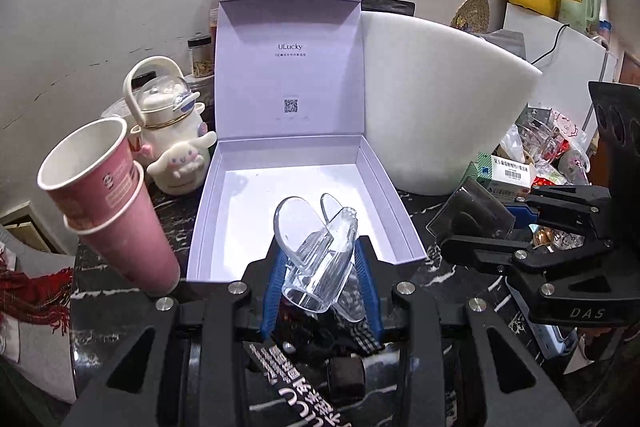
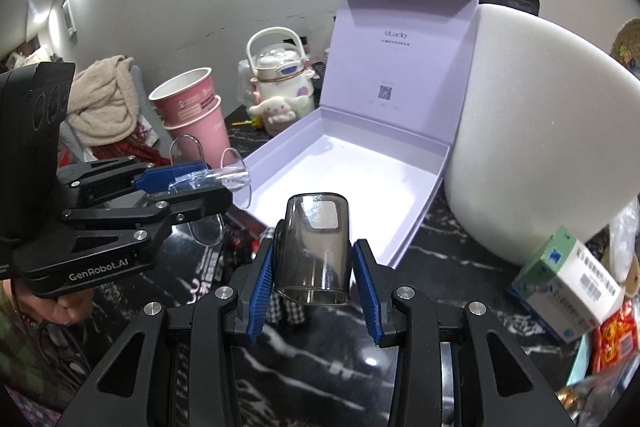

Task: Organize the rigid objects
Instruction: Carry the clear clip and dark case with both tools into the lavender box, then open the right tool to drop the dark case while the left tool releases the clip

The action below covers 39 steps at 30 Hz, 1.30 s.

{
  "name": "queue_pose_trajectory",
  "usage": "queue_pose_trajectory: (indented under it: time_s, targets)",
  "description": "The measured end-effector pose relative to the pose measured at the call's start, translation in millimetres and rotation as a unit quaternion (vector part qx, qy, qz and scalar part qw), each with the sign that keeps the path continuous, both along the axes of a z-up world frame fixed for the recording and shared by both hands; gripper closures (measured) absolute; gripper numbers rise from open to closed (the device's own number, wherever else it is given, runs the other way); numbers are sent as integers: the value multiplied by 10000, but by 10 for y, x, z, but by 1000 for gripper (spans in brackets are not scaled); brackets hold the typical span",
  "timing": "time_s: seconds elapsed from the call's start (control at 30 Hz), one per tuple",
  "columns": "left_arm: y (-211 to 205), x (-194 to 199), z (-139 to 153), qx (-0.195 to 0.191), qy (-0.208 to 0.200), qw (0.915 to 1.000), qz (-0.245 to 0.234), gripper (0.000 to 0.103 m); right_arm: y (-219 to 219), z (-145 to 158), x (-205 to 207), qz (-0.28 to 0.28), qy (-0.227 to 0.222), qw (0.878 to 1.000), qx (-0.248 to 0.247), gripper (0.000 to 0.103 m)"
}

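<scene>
A lilac gift box stands open on the dark marble counter, its lid upright and its white floor bare. My left gripper is shut on a clear acrylic stand and hovers over the box's near edge. My right gripper is shut on a smoky transparent case, held in front of the box's near right corner. The two grippers sit side by side, left one nearer the box.
Two stacked pink paper cups lean left of the box, with a white kettle and plush behind them. A big white foam slab stands right of the box. A medicine carton and clutter fill the right side.
</scene>
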<state>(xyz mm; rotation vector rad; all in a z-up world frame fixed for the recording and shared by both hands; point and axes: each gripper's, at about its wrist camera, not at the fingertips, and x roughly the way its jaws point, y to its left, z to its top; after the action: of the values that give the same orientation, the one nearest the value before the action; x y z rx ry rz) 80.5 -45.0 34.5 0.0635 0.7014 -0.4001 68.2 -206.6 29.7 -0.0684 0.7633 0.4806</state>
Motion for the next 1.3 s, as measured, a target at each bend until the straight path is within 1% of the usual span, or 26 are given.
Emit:
queue_pose_trajectory:
  time_s: [0.3,0.43,0.57,0.87,0.93,1.2,1.3]
  targets:
    - [-71,406,2,54,-19,9999,-149,69,15,21,380,-44,-19,10000,-86,65]
    - [-94,610,-18,74,52,9997,-210,69,63,22,536,-29,-19,9998,-191,65]
    - [-121,779,-26,203,50,9994,-288,69,120,9,685,-1,-7,9997,-255,65]
    - [-78,1186,-83,239,107,9995,-164,69,240,-36,1020,62,-42,9991,-418,65]
    - [-72,1291,-110,258,119,9995,-112,69,251,-56,1103,54,-51,9990,-447,65]
    - [-180,1575,-293,583,249,9980,-83,69,293,-233,1449,20,0,9979,-650,65]
    - [-229,1673,-400,601,408,9973,-122,69,310,-317,1555,34,55,9973,-732,65]
